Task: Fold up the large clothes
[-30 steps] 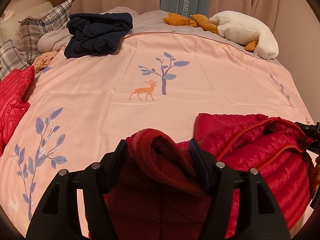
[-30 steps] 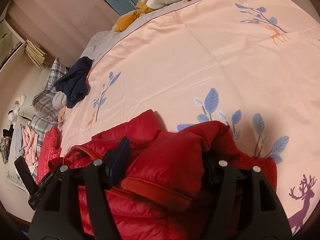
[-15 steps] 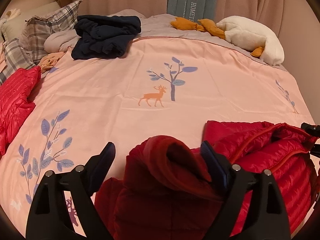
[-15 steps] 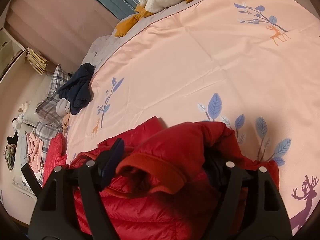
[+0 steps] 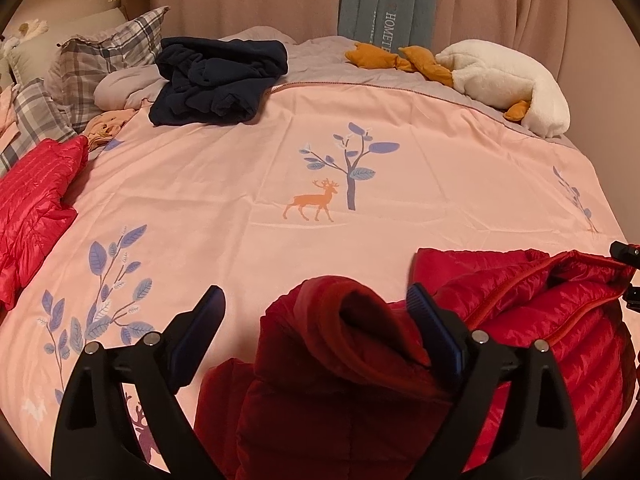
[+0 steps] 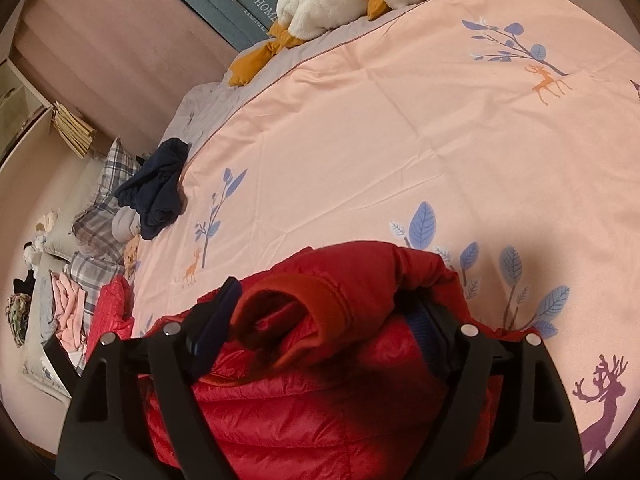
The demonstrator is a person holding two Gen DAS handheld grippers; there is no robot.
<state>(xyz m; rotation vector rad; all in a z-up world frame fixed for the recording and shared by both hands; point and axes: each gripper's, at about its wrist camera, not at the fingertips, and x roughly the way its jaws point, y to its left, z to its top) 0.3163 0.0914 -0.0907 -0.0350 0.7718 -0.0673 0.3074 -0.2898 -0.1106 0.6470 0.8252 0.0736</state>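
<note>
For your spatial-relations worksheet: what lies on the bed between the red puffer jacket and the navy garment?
Left wrist view: only bare pink duvet with its deer-and-tree print separates the red puffer jacket from the navy garment.

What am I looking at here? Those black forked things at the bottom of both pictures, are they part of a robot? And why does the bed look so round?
There is no robot. A person holds a two-fingered tool in each hand, and each tool carries a wide-angle camera looking along its fingers; that lens bends the bed into a curve. One picture is from the left tool, the other from the right tool.

Both work on the red puffer jacket lying at the near edge of the pink duvet. Each tool's jaws are opening, with a bunched fold of the jacket between them, so nothing is gripped firmly.

Farther off lie a dark blue garment, a second red jacket, plaid pillows and a white plush toy.
</note>
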